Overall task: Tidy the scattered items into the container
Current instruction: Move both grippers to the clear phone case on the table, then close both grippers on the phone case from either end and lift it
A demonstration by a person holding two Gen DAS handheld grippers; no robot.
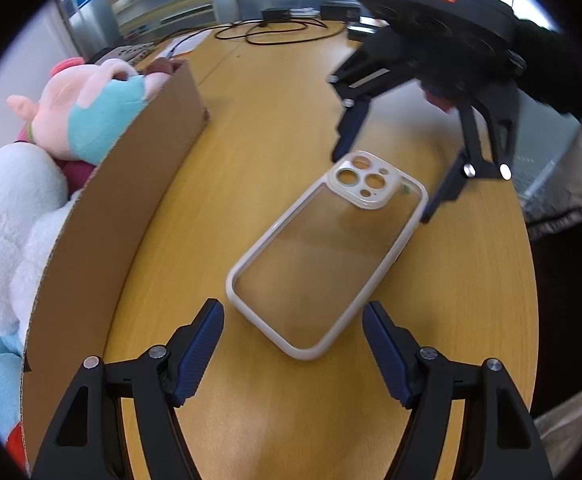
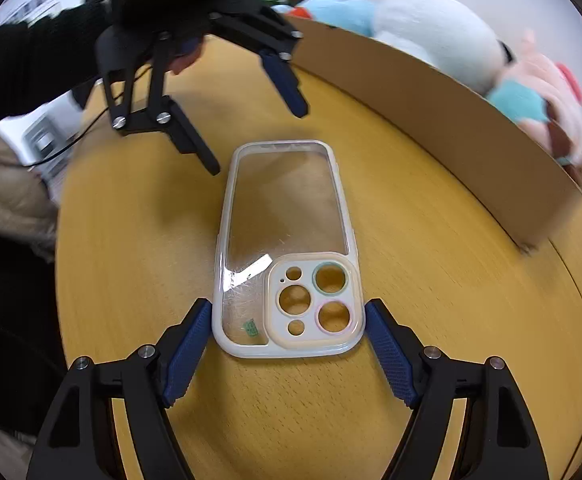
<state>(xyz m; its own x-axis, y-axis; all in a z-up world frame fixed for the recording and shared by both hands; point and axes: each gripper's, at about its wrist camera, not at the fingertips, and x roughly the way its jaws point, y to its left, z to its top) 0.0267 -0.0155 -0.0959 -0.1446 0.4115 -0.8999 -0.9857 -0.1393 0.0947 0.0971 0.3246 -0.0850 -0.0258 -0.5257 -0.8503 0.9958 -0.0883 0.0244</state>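
A clear phone case (image 1: 327, 256) with a cream rim and camera cut-outs lies flat on the wooden table; it also shows in the right wrist view (image 2: 287, 248). My left gripper (image 1: 293, 316) is open just short of its plain end. My right gripper (image 2: 289, 312) is open with its blue pads on either side of the camera end; I cannot tell if they touch it. The right gripper (image 1: 379, 190) also shows in the left wrist view, the left gripper (image 2: 259, 140) in the right wrist view. A cardboard box (image 1: 103, 216) holds plush toys (image 1: 15, 216).
The box wall (image 2: 443, 120) runs along one side of the case, with white, blue and pink plush toys (image 2: 443, 32) above it. Cables (image 1: 275, 32) and black adapters lie at the far end of the table (image 1: 251, 128). The table edge curves close to the right gripper.
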